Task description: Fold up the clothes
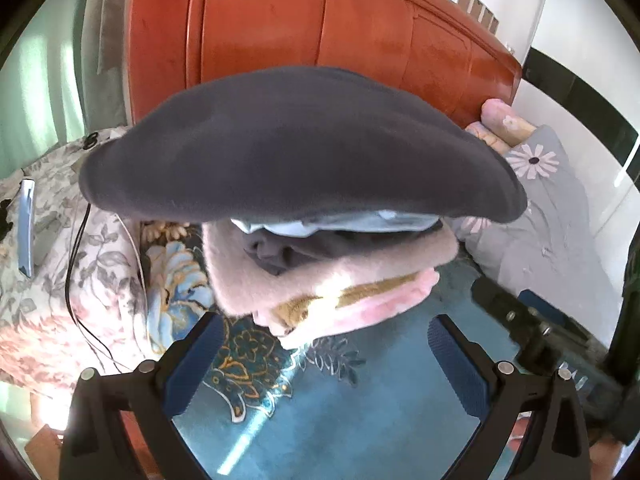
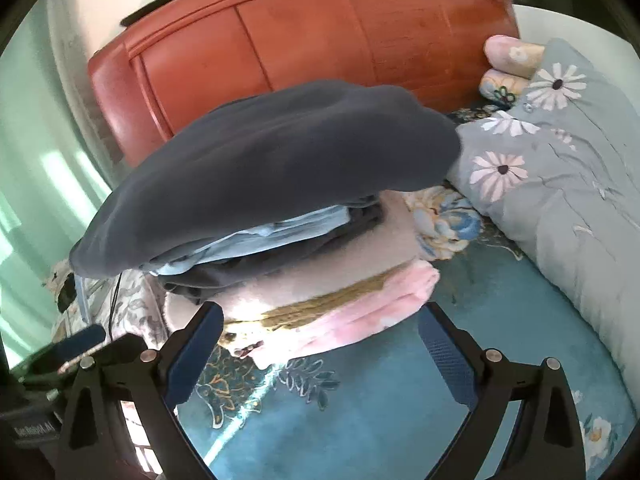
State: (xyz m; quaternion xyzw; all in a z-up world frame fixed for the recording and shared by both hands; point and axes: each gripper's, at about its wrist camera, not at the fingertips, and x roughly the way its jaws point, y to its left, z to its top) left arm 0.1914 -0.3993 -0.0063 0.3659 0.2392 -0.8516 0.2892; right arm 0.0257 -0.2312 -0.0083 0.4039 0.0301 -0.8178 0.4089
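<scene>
On a bed spread with a teal floral sheet point(image 1: 360, 412), a stack of folded clothes point(image 1: 320, 264) sits before a red-brown wooden headboard point(image 1: 320, 20). In the left wrist view, a white-and-blue flat object point(image 1: 27, 228) and a black cable point(image 1: 76, 276) lie on a floral quilt point(image 1: 60, 280) at 9 o'clock. The left gripper point(image 1: 326, 364) hovers at 6 o'clock, fingers spread wide, holding nothing, just short of the stack. A dark grey garment point(image 1: 296, 148) tops the pile at centre, overhanging a light blue piece point(image 1: 352, 222), a darker layer, a beige fleece point(image 1: 240, 272) and a pink fleece point(image 1: 372, 308). The other tool's black body shows at 4 o'clock.

In the right wrist view, a label at 8 o'clock on the left tool is too blurred to read. The right gripper point(image 2: 320, 350) also stands wide apart and empty, its left finger just in front of the pile's near edge. A grey daisy-print duvet point(image 2: 560, 168) fills 3 o'clock, with rolled pillows point(image 2: 508, 64) at 1 o'clock.
</scene>
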